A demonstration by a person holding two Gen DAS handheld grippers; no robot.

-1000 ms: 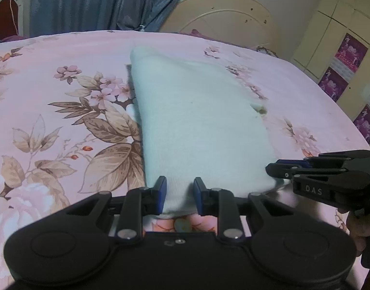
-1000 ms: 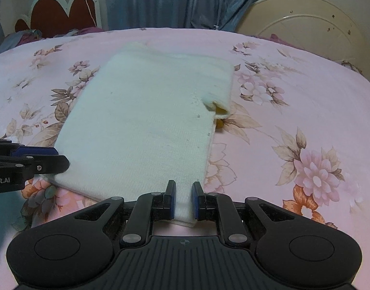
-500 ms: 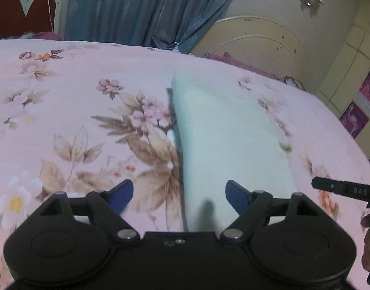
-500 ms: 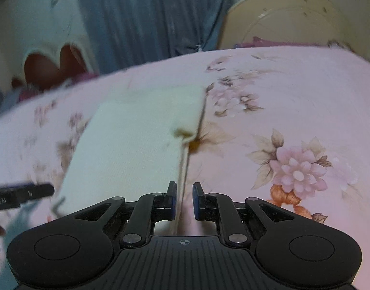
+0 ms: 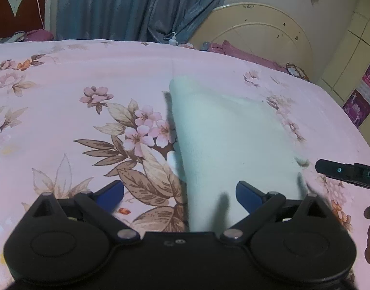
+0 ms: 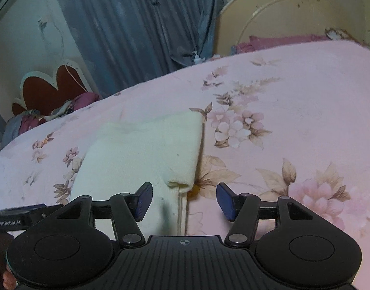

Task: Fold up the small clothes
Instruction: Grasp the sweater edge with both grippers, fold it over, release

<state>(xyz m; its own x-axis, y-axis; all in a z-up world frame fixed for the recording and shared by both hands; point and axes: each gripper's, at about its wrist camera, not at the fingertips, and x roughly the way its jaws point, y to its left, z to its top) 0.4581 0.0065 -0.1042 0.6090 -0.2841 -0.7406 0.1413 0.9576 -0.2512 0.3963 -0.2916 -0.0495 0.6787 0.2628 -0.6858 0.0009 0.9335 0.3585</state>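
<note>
"GenRobot.AI" on left tongs (image 6: 18, 218), "DA" on right tongs (image 5: 349, 174)

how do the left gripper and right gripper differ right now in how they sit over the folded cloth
The left gripper is spread wide across the left long edge of the folded cream cloth, one fingertip over the floral bedsheet; the right gripper is open less wide, across the cloth's right edge.
The right gripper faces a thick folded corner; the left gripper faces flat cloth.
Both are open, holding nothing.
</note>
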